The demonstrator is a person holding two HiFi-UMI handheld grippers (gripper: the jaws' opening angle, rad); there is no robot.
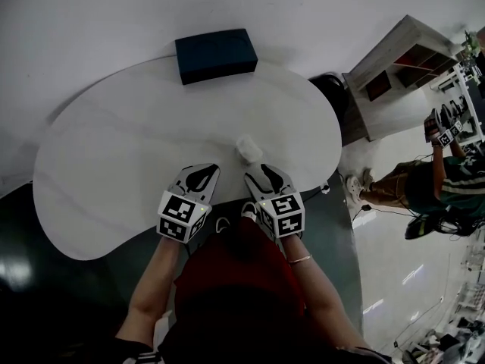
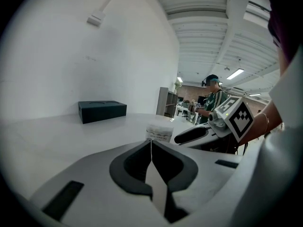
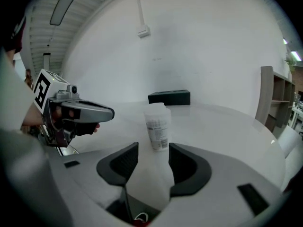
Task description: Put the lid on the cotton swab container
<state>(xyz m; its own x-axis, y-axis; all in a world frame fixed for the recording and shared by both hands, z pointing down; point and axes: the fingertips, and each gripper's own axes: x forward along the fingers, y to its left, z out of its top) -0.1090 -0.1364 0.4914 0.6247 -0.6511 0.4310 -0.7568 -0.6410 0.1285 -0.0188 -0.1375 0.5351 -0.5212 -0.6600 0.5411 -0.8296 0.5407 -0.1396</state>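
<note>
A small translucent cotton swab container (image 1: 247, 149) stands upright on the white table (image 1: 114, 158), just beyond both grippers. In the right gripper view the container (image 3: 157, 126) has a printed label and a pale cap-like top; I cannot tell whether that top is a separate lid. My right gripper (image 1: 267, 171) is open, and the container stands just ahead of the gap between its jaws (image 3: 152, 150), apart from them. My left gripper (image 1: 203, 169) is shut with nothing in it (image 2: 151, 142), and the container (image 2: 159, 132) stands a little ahead and to its right.
A dark blue box (image 1: 216, 54) lies at the table's far edge. To the right, off the table, stand a white shelf unit (image 1: 394, 67) and a person in a green striped shirt (image 1: 443, 184). The table's near edge runs just under the grippers.
</note>
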